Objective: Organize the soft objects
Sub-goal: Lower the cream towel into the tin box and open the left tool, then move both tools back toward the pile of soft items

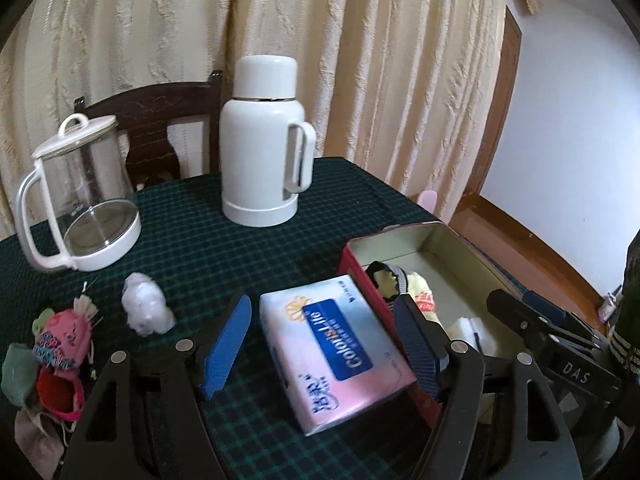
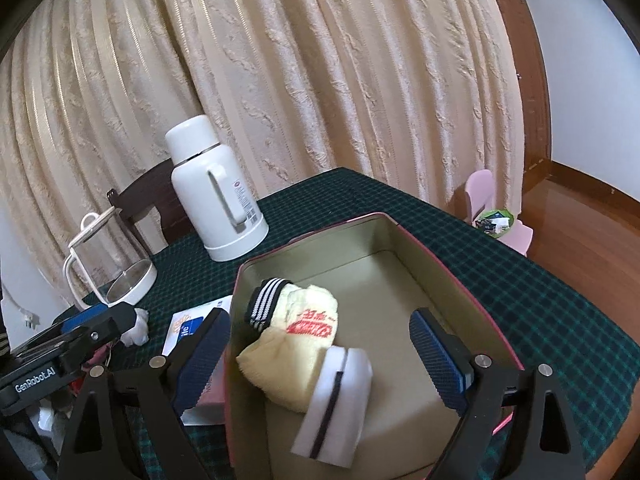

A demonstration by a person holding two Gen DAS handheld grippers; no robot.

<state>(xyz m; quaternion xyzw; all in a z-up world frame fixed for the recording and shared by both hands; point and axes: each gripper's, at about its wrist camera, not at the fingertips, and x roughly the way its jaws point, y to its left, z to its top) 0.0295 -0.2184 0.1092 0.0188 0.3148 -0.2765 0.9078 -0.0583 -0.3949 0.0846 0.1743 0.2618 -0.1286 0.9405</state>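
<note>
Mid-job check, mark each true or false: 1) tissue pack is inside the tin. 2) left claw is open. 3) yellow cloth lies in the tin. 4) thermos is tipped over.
1) False: the tissue pack lies on the tablecloth beside the tin.
2) True: the left claw stands open, pads clear of the pack.
3) True: the yellow cloth lies inside the tin.
4) False: the thermos stands upright.

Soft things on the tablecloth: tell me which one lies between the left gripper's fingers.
The tissue pack, pink-and-white with a blue label, beside the red box. The white fluffy lump and the colourful fabric pile lie farther left.
</note>
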